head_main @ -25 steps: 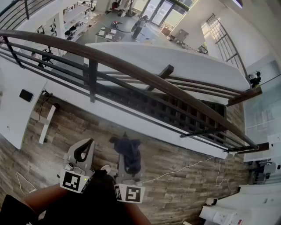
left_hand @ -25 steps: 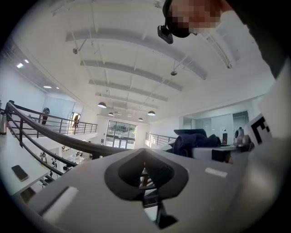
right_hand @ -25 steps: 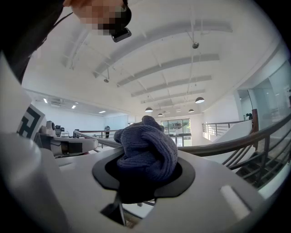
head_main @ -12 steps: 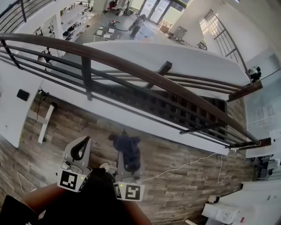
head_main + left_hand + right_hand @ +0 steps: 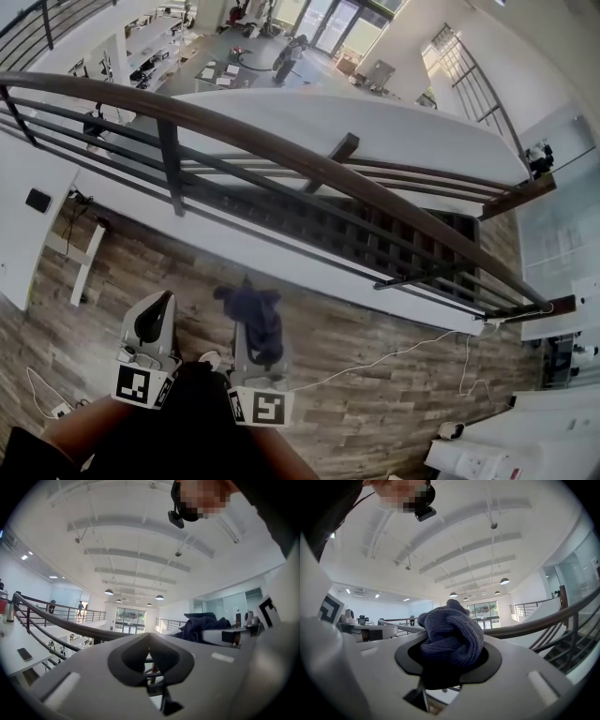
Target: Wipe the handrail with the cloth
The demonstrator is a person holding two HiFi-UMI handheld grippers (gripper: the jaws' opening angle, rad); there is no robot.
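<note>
So, the dark blue cloth (image 5: 450, 632) is bunched up and squeezed tight in the right gripper (image 5: 249, 323), low and near the person. It is well apart from the handrail (image 5: 281, 150), so I think no wiping has begun. The left gripper (image 5: 150, 323), just beside it, is closed on nothing. Open wooden floor (image 5: 375, 356) lies between them and the far rail.

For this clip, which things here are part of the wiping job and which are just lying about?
Job: wooden handrail; dark blue cloth, clamped in the right gripper, not yet on the handrail.
Lying about: white cable on the floor; small dark device on the white ledge; left gripper, shut and empty.
</note>
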